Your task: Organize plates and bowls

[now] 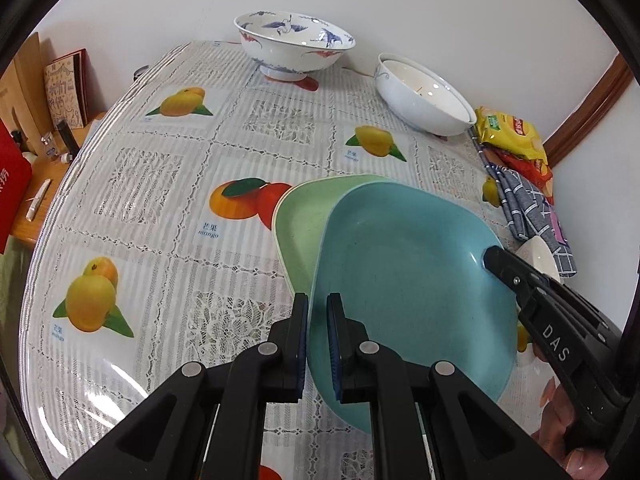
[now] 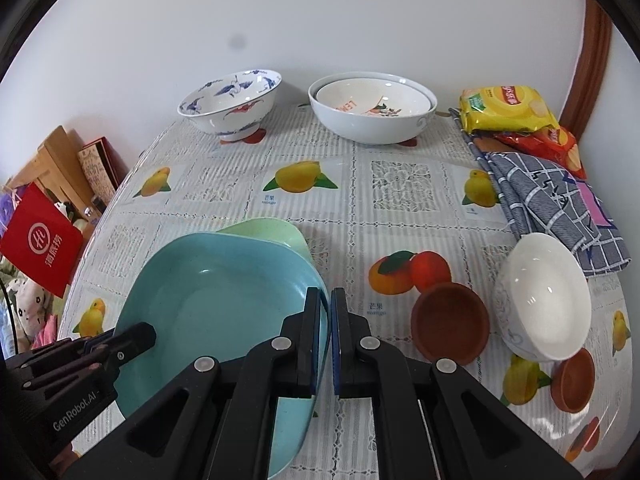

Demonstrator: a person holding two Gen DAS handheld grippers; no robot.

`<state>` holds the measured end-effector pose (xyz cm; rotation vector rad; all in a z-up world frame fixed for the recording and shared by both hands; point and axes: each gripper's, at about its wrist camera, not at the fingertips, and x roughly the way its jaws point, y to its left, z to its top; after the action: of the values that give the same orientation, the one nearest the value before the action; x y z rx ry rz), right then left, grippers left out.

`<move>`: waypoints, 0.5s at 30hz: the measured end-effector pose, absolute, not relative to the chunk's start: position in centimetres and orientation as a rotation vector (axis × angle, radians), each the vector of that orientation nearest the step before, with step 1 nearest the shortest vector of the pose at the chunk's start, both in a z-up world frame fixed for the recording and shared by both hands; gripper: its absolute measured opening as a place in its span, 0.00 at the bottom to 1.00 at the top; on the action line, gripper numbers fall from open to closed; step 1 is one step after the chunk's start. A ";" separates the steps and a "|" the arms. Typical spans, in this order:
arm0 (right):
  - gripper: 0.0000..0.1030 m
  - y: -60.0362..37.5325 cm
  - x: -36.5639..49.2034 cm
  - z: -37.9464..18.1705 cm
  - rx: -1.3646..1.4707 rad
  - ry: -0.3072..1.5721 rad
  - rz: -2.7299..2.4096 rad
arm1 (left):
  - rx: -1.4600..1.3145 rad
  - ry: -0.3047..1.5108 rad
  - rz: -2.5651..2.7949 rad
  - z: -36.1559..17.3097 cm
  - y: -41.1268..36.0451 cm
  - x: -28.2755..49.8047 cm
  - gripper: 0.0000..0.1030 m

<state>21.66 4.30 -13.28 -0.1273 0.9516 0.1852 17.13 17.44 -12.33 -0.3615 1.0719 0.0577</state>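
Closest in, both grippers are clamped on the blue plate (image 1: 412, 280): the left gripper (image 1: 318, 344) pinches its near rim at the bottom centre of the left wrist view, jaws nearly together with the rim between them, and the right gripper (image 2: 329, 336) grips the opposite rim in the same way at the bottom centre of the right wrist view. The right tool, reaching in from the lower right of the left view, reads "DAS"; the left tool, at the lower left of the right view, reads "GenRobot.AI". The blue plate sits tilted over a green plate (image 1: 304, 216) on the fruit-print tablecloth (image 1: 160, 184), where "mango" is printed under the fruit. To the right in the right view are two brown cups (image 2: 452, 320), one beside and one under a tilted white bowl (image 2: 544, 300), with a blue checked cloth (image 2: 552, 196) behind. At the left edge hangs a red card (image 2: 42, 240) with white Chinese characters. Farthest back, by the wall, stand a crane-painted bowl (image 2: 230, 106), nested white bowls (image 2: 372, 110) showing partial orange lettering, and yellow and red snack bags (image 2: 508, 108).
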 end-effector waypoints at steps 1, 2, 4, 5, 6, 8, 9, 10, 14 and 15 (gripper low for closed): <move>0.05 4.4 22.0 -13.4 -0.131 0.954 0.187 | -0.363 1.075 0.061 -12.4 17.5 17.3 0.09; 0.05 4.6 22.3 -13.5 -0.135 0.955 0.189 | -0.363 1.077 0.069 -12.6 17.6 17.6 0.09; 0.05 5.1 22.9 -13.7 -0.152 0.956 0.195 | -0.368 1.080 0.078 -12.8 17.9 18.0 0.10; 0.06 5.3 23.2 -13.8 -0.154 0.955 0.197 | -0.371 1.082 0.082 -12.9 18.0 18.1 0.10; 0.06 5.5 23.6 -13.8 -0.155 0.957 0.201 | -0.372 1.083 0.087 -12.9 18.1 18.3 0.10; 0.06 5.8 24.3 -14.0 -0.160 0.960 0.213 | -0.374 1.087 0.093 -13.2 18.3 18.7 0.09; 0.06 5.9 24.6 -14.2 -0.163 0.961 0.219 | -0.373 1.090 0.094 -13.3 18.4 18.8 0.09; 0.06 6.1 24.9 -14.3 -0.165 0.963 0.225 | -0.374 1.092 0.095 -13.4 18.4 18.9 0.09; 0.07 6.3 26.2 -15.1 -0.158 0.971 0.254 | -0.379 1.106 0.101 -14.0 18.5 19.4 0.09; 0.08 6.3 26.4 -15.2 -0.157 0.972 0.258 | -0.380 1.108 0.101 -14.1 18.5 19.6 0.09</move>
<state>26.40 6.28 -15.22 -0.1570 0.9724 0.2580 19.57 18.51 -14.06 -0.3803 1.1084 0.1012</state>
